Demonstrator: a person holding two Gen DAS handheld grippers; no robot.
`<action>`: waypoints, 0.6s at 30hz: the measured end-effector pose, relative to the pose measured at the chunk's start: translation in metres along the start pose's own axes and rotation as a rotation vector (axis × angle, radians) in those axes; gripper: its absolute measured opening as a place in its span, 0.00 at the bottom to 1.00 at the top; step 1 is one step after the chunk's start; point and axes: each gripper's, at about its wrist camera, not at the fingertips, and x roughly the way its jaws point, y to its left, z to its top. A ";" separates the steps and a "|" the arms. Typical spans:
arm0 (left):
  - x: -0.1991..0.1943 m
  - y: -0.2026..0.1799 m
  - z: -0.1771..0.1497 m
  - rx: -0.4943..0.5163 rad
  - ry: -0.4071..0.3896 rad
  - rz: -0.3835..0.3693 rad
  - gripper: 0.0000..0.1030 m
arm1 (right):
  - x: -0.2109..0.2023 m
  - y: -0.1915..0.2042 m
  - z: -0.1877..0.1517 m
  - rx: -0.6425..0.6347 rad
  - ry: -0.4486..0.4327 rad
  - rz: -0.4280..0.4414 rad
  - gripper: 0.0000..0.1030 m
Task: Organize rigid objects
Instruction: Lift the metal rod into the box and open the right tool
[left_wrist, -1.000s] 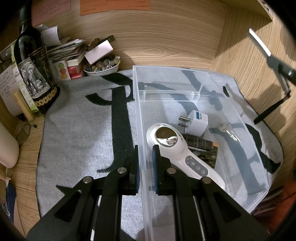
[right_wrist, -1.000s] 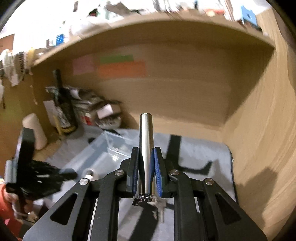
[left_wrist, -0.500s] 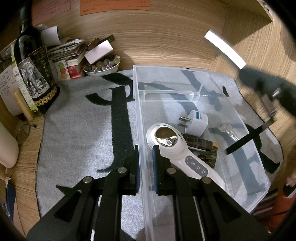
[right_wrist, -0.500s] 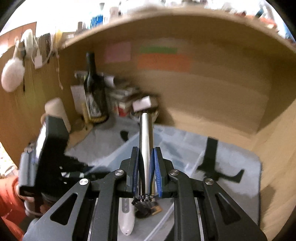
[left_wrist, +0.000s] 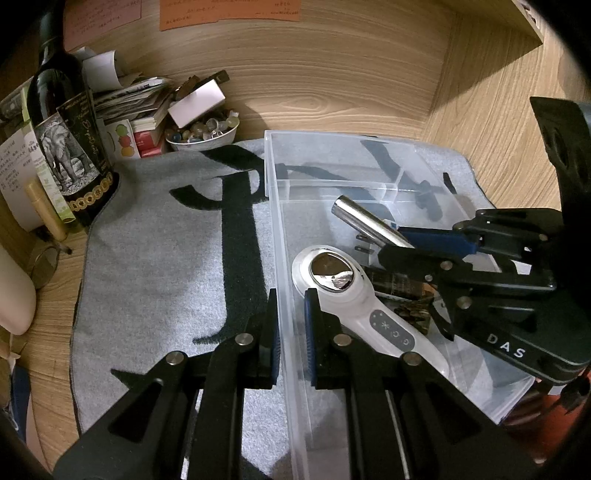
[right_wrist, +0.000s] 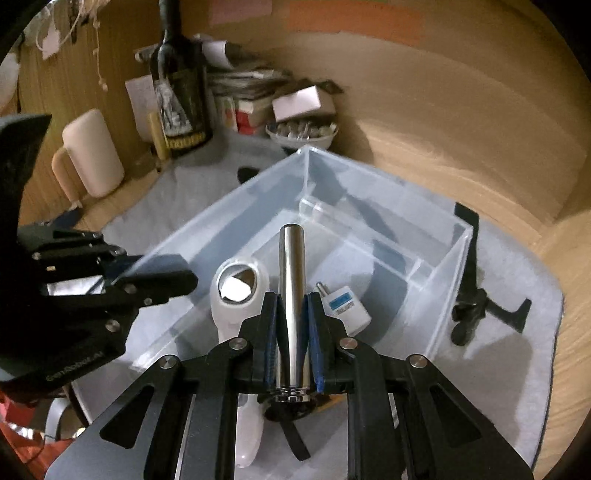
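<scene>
Hard to see what's under the right gripper (right_wrist: 291, 332), its black frame covers most of the bin's near end, so the dark patterned box (left_wrist: 402, 291) lying there only peeks out in the left wrist view, and I can't read what it is. The white plug adapter (right_wrist: 345, 308) is half hidden too; from the left side only its prongs show behind the metal tube. The base of that tube ends in a ribbed ring, with something dark dangling below it that I can't make out. The tube itself, a shiny steel cylinder (right_wrist: 291, 291), smooth and plain, is pinched between the right gripper's blue pads (right_wrist: 274, 332), jaws closed narrow on its lower part, with the free end sticking forward over the clear plastic bin (left_wrist: 288, 258). It's up above the stuff in the bin, not touching any of it as far as I can tell. Below it sits the white handheld device (left_wrist: 351, 295), round mirrored head, buttons on the handle, resting on the bin floor. The left gripper (left_wrist: 291, 325) has its fingers straddling the bin's left wall, one pad outside and one inside, close in on it, though I can't tell for sure that they actually touch. The bin sits on a grey mat with black strokes (left_wrist: 166, 258), and its far divided compartments are partly washed out by glare.
</scene>
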 end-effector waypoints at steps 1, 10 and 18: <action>0.000 0.000 0.000 0.000 0.000 0.000 0.09 | 0.000 0.000 0.000 0.000 0.000 0.002 0.14; 0.000 0.000 0.000 0.000 0.000 0.000 0.09 | -0.004 0.001 0.000 0.002 0.005 0.008 0.23; 0.000 0.000 0.000 -0.001 0.000 0.000 0.09 | -0.033 -0.007 0.003 0.043 -0.088 -0.023 0.36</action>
